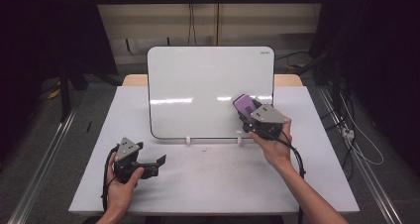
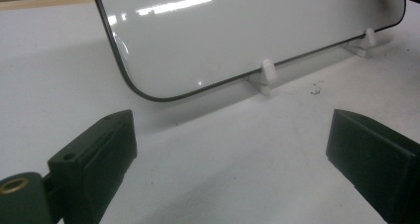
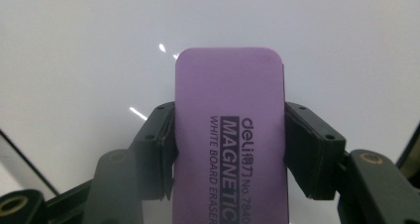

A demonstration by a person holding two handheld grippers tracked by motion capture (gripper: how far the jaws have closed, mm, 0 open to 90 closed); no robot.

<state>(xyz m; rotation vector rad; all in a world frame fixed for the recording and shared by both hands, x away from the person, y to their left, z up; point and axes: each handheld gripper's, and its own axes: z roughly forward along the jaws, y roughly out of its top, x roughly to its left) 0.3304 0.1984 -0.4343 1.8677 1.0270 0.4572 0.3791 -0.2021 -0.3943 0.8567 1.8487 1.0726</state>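
A white whiteboard stands upright on small white feet at the middle of the table; its face looks blank. My right gripper is shut on a purple magnetic whiteboard eraser, held up against the lower right part of the whiteboard. The eraser shows as a purple block in the high view. My left gripper rests low on the table, left of centre, jaws wide apart with nothing between them. In the left gripper view the whiteboard's lower corner lies ahead of the left gripper.
The white table top stretches in front of the board. A wooden edge shows behind it. Cables hang off the right side, metal rails run along both sides on the floor.
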